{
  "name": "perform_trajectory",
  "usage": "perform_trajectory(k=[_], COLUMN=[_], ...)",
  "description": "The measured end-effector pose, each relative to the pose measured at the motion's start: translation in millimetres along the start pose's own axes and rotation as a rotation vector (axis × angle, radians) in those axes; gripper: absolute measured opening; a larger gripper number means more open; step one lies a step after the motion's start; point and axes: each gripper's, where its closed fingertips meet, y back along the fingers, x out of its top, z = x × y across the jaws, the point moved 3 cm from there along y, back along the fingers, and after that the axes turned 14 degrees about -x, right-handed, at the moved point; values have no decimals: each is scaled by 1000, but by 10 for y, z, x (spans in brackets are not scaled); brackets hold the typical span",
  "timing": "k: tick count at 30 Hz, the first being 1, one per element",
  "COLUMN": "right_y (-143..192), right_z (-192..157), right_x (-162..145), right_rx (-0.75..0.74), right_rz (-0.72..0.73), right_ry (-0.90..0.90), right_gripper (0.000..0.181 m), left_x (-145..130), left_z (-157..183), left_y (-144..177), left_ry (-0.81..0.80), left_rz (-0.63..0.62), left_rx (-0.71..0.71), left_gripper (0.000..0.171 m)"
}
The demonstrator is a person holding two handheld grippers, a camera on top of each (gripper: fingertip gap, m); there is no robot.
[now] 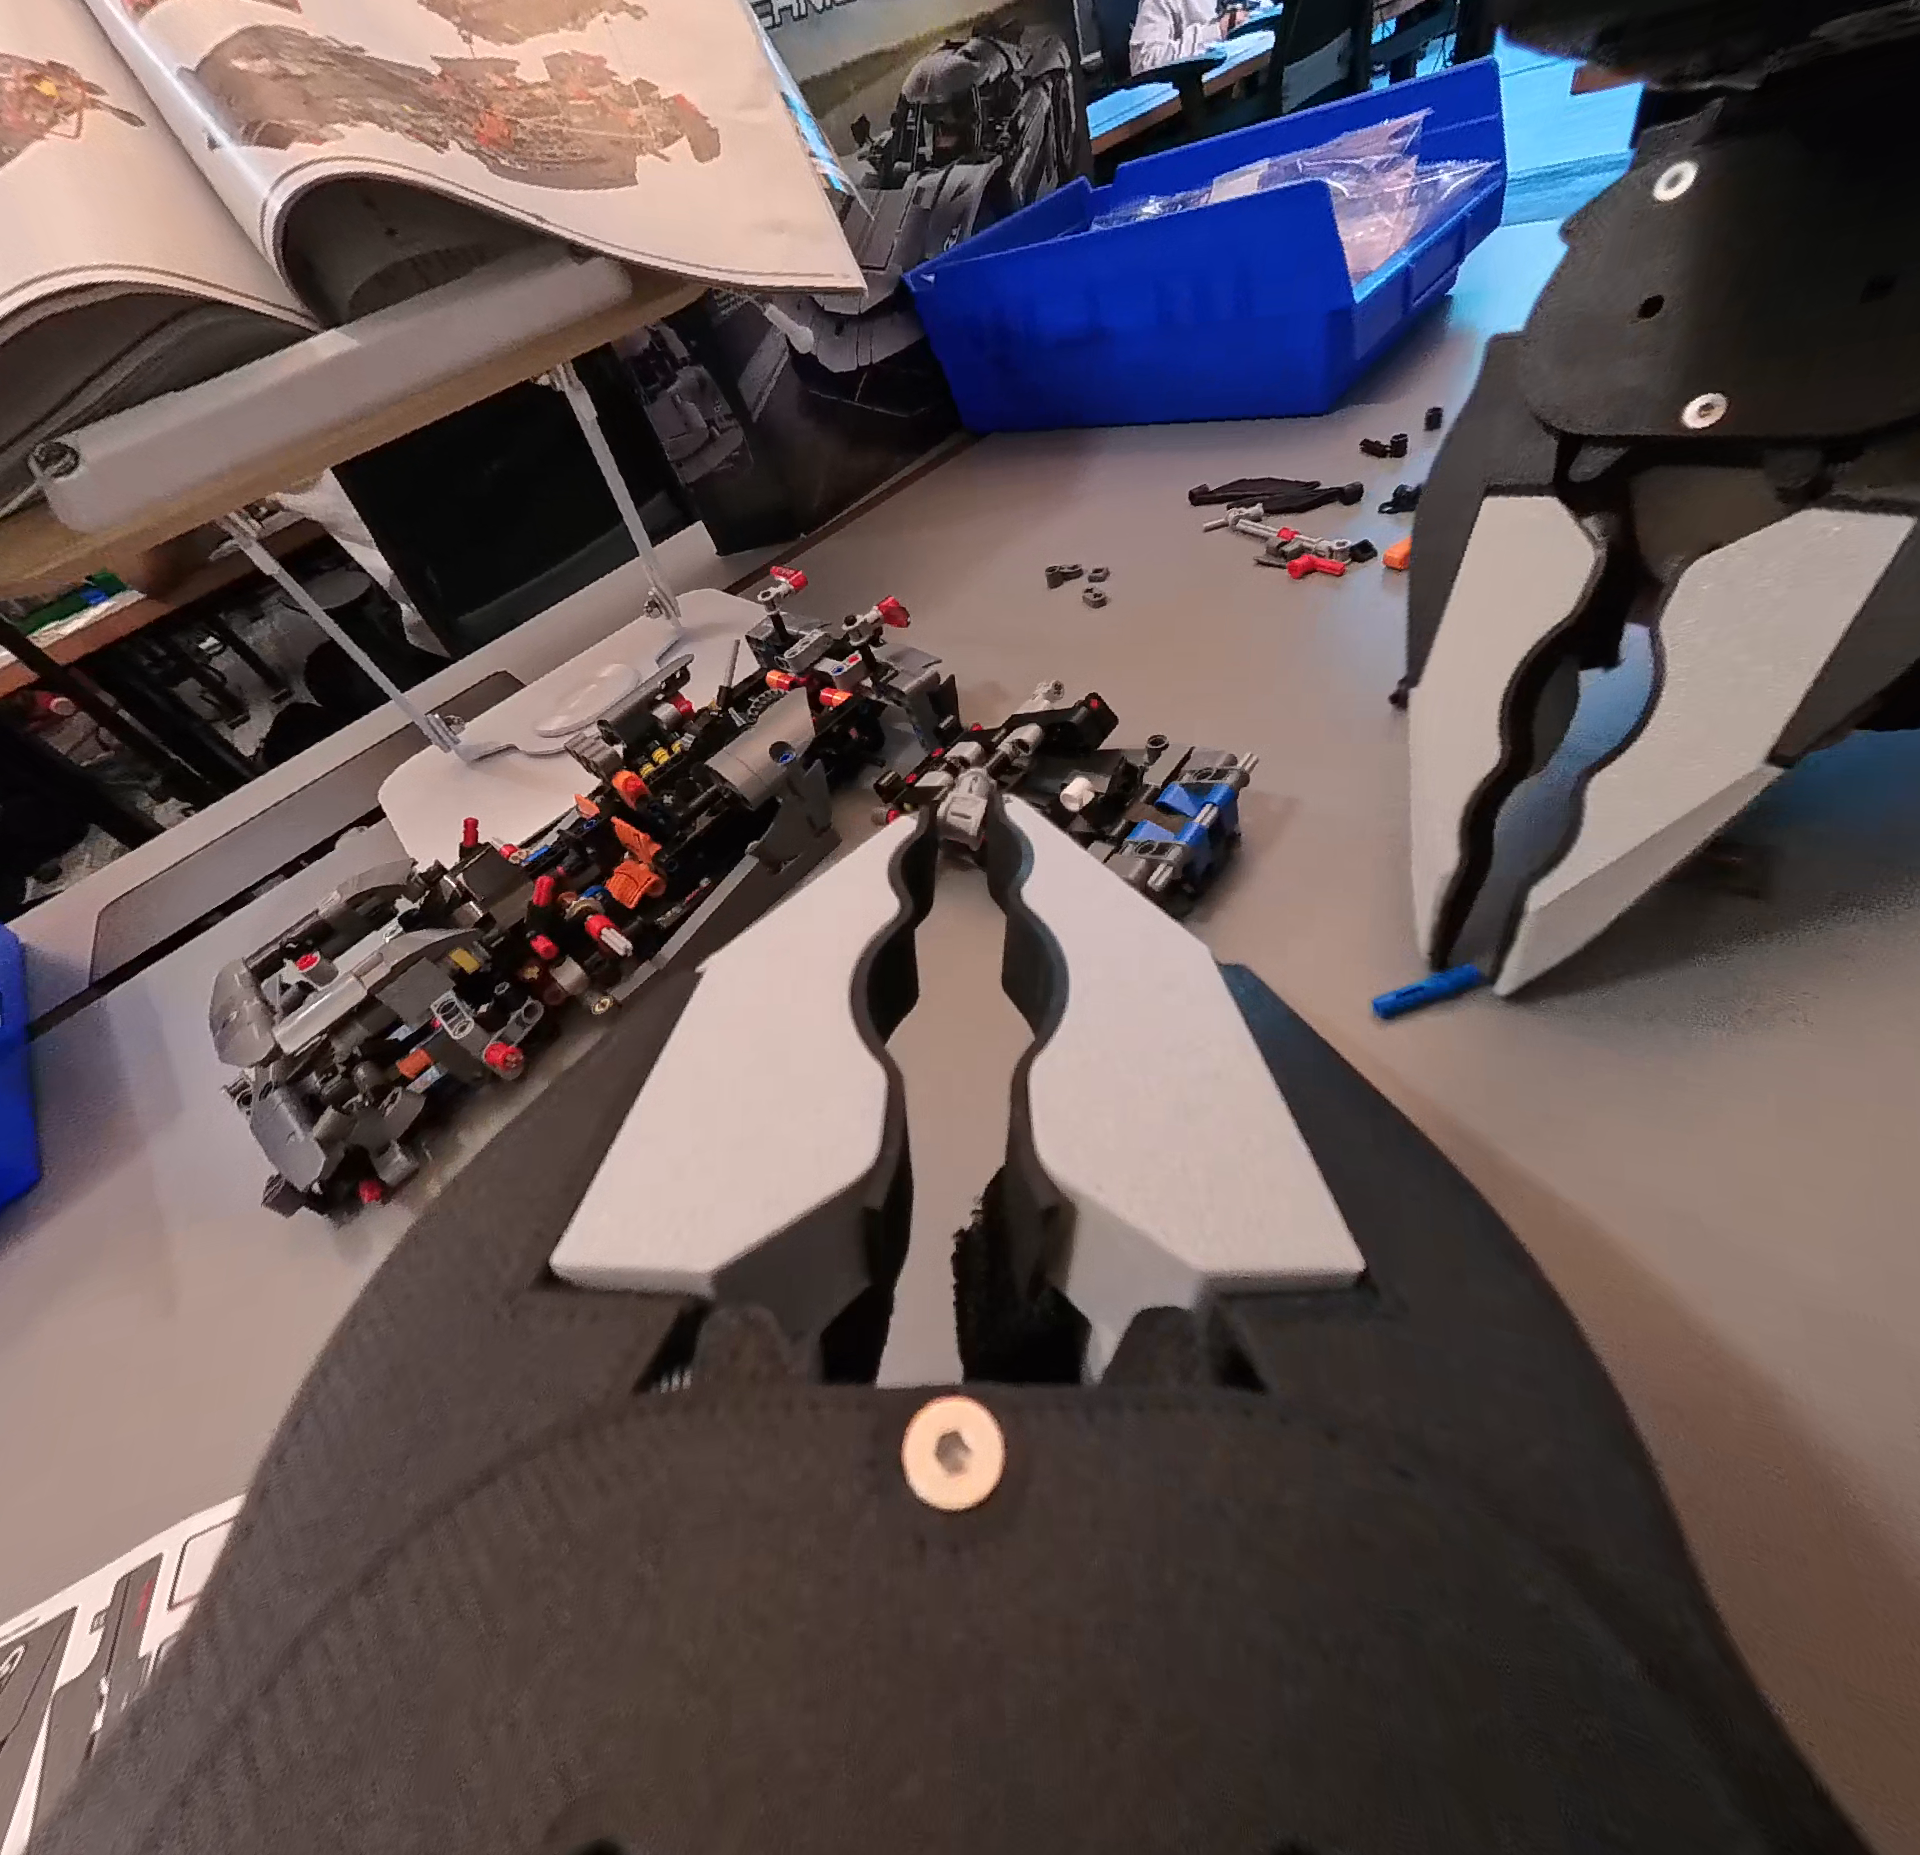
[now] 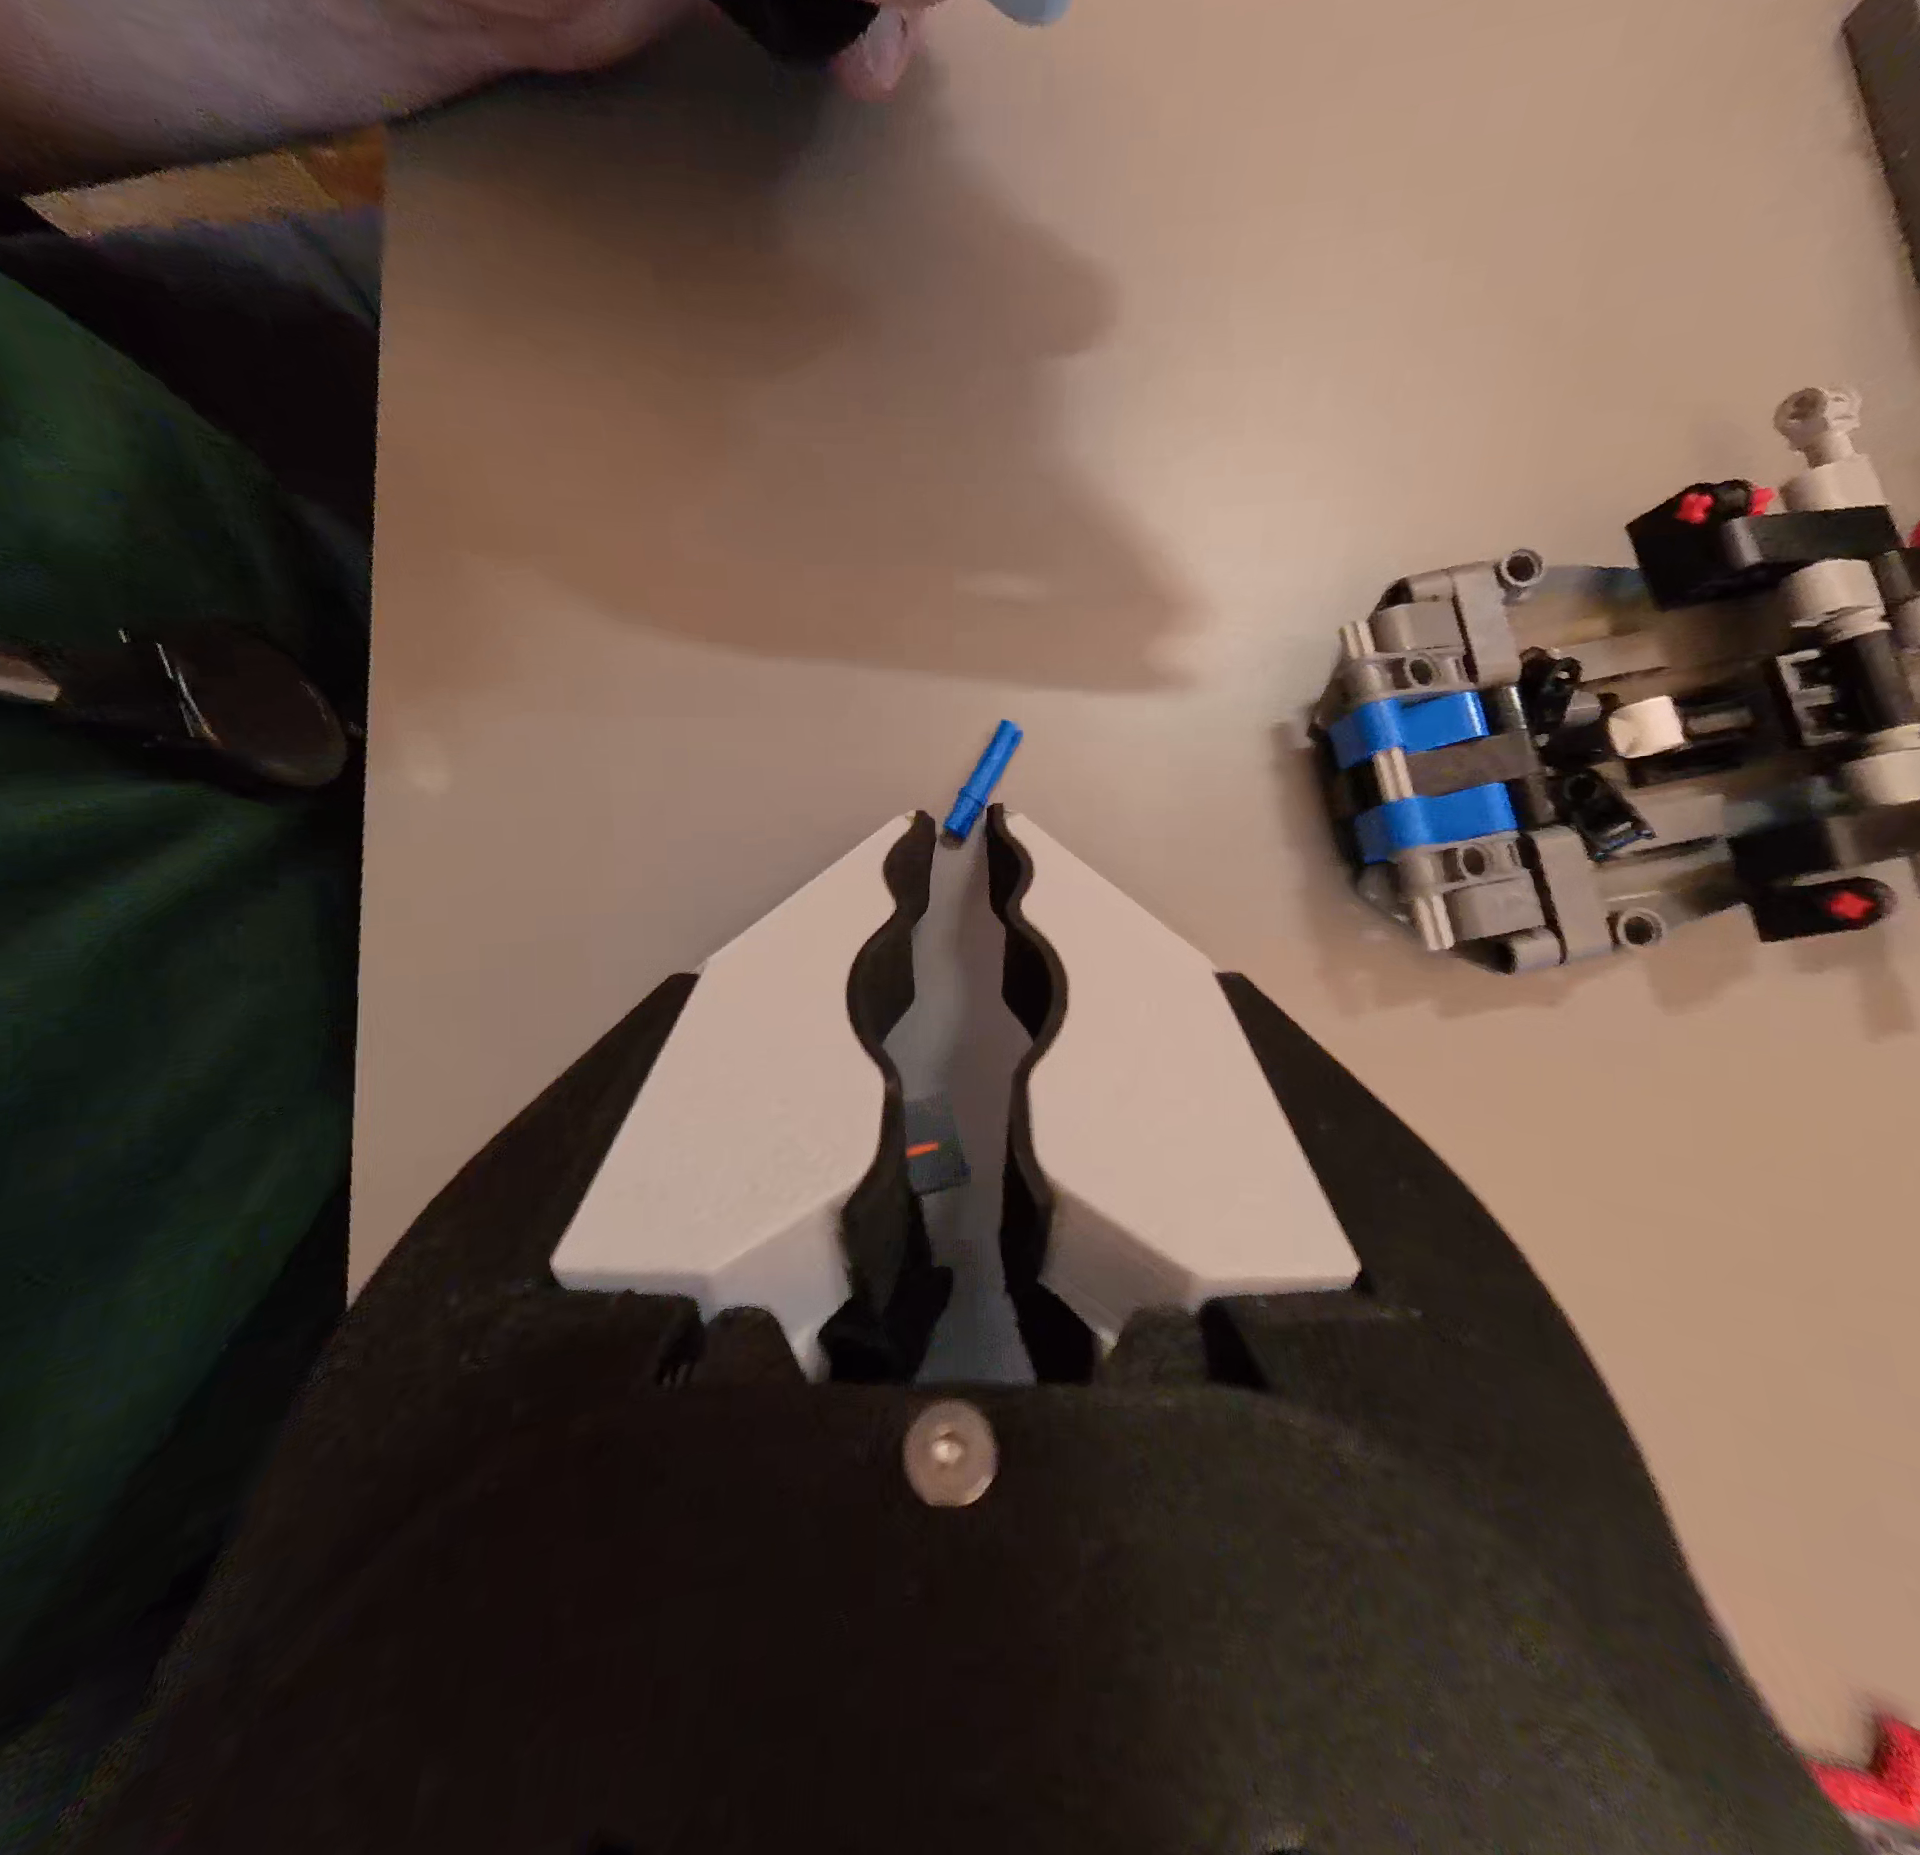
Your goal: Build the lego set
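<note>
The right gripper pointed down at the grey table, its jaws parted by a narrow gap and holding nothing. The near end of a small blue pin lay on the table just at that gap, the pin slanting up and to the right of centre frame. In the left wrist view the same gripper stood at the right edge, tips at the tabletop, with the blue pin lying flat just to their left.

The left gripper sat at centre frame, jaws a little apart; whether they touched the grey piece at their tips could not be told. Just beyond its tips lay a small grey, black and blue sub-assembly, which showed at the right edge of the right wrist view.

To the left of that sub-assembly stretched a long, partly built dark grey vehicle chassis with red and orange pins. Loose parts were scattered at upper right, near a blue bin holding clear bags. An open instruction booklet rested on a stand at upper left, with the set's box behind it. A person's hand showed at the top of the right wrist view.
</note>
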Motion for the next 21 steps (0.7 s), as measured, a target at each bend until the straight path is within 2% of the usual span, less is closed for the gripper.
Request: perform_trajectory(k=[13,17,21], right_y=[-27,-43,-46], right_z=[-14,-17,-20], right_x=[10,31,48], right_rx=[-28,-38,-46], right_rz=[-3,1,11], right_ry=[-7,10,19], right_gripper=[3,2,2], left_x=[8,114,279], left_z=[22,61,32], left_y=[10,52,189], left_ry=[4,62,251], left_rz=[18,129,370], left_rx=[-23,-97,-236], left_gripper=[7,7,7])
